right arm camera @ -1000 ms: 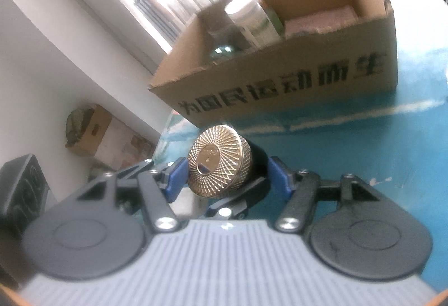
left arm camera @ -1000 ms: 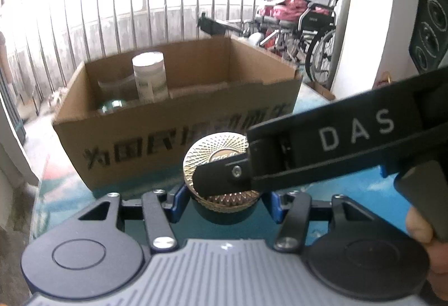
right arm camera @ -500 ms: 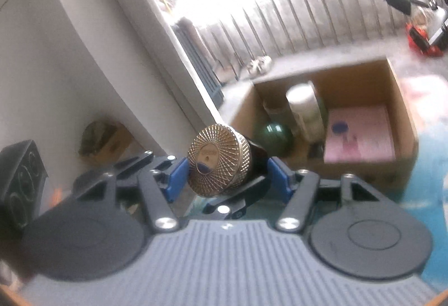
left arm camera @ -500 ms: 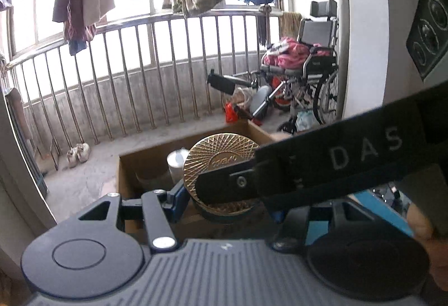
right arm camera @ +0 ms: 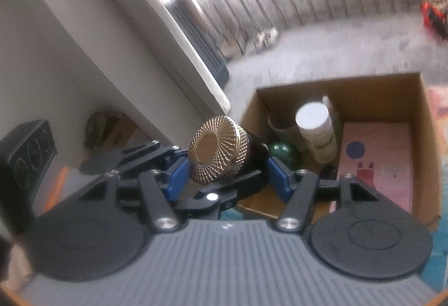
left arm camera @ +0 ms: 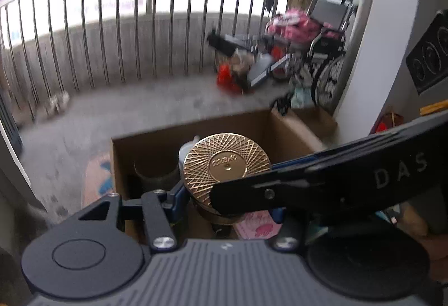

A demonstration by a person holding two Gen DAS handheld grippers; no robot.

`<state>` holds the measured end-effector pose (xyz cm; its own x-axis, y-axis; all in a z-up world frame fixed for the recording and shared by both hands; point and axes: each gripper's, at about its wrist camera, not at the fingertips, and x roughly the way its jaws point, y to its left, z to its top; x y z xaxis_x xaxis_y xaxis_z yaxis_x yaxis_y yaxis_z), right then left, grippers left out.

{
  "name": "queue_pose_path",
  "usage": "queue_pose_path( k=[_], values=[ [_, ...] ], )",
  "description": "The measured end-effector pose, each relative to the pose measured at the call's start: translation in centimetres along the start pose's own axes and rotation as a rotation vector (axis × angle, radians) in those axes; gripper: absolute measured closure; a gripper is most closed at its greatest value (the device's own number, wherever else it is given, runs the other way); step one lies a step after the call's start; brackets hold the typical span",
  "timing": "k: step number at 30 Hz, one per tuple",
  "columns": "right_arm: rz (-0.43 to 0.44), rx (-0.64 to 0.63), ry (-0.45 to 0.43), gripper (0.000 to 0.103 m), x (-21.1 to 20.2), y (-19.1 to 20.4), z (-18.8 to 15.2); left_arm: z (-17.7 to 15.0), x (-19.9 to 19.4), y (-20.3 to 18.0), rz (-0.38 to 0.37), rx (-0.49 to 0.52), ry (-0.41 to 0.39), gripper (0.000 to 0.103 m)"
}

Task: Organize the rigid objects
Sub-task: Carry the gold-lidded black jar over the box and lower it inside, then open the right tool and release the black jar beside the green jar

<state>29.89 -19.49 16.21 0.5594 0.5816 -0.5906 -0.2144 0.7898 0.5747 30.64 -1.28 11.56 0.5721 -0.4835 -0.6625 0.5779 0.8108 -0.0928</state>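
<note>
Several items fill cardboard box [right arm camera: 428,138]: white jar [right arm camera: 315,121], pink book [right arm camera: 378,163]

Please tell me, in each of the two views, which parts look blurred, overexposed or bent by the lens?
Left wrist view: the sky behind the curved-looking metal balcony railing is blown out white; the wheelchair is smeared; the round gold patterned jar lid stays sharp. Right wrist view: strong glare at the top, soft blur overall, including the open brown cardboard box and white-capped bottle.
</note>
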Motion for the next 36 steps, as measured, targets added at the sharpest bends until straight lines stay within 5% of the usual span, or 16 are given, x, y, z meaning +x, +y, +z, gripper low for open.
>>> queue_pose_path(
  k=[9, 21, 36],
  values=[
    [0.008, 0.136, 0.225, 0.042, 8.6, -6.5, 1.3, -1.1, 8.2, 3.7, -0.047, -0.033, 0.233, 0.046],
    [0.044, 0.18, 0.449, 0.042, 15.0, -10.9, 1.2, -1.9, 13.4, 5.1, -0.093, -0.06, 0.441, 0.046],
    [0.029, 0.135, 0.601, 0.042, 19.3, -12.0, -0.1, -3.5, 17.0, 5.7, -0.118, -0.133, 0.568, 0.046]
  ],
)
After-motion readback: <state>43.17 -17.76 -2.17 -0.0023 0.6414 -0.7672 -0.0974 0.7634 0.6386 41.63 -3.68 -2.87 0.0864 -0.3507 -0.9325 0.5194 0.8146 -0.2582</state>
